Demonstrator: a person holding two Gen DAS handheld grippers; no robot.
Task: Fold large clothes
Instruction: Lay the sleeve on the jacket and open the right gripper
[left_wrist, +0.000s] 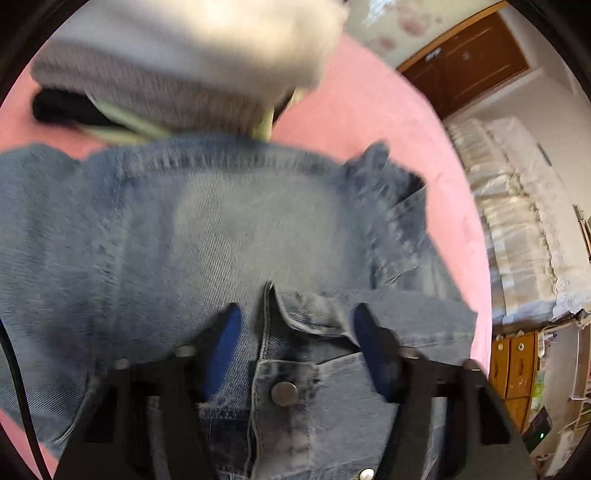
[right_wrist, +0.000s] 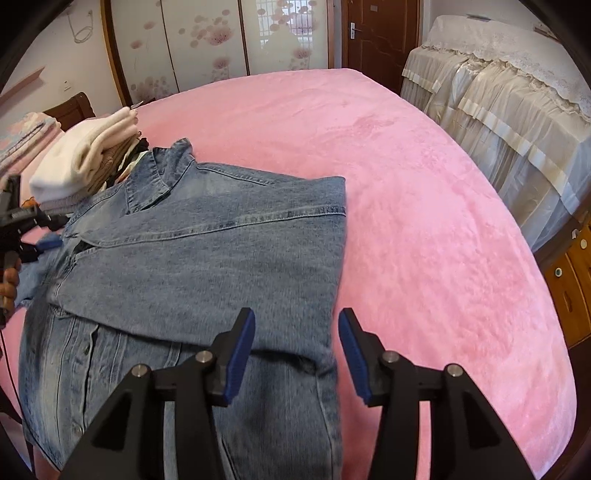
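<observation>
With one side panel already laid over its middle, the denim jacket (right_wrist: 207, 258) lies flat on the pink bed (right_wrist: 424, 221), toward the bed's left side as the right wrist camera sees it, collar pointing at the far edge and hem toward the near edge. A folding step looks just finished: the folded edge runs straight down the jacket's right side, and neither claw holds any cloth.

The right claw (right_wrist: 296, 350) hovers over that folded edge near the hem, its blue pads apart, with denim under the left pad and bare bed under the right. The left claw (left_wrist: 293, 343) hangs low over the button placket (left_wrist: 283, 393), jaws likewise apart, denim showing between them but not pinched.

My judgement is that the next move is either to bring the other side panel and sleeve across or to take the hem and fold it up toward the collar; either calls for both claws to pinch matching edges and to lift together so the layers do not slide.

A stack of folded clothes (right_wrist: 85, 166) sits beside the collar near the bed's left edge. The left wrist view is smeared by motion, so seams there are hard to read. The jacket's left sleeve is not clearly visible, and its hem is cut off behind the right claw's body.
</observation>
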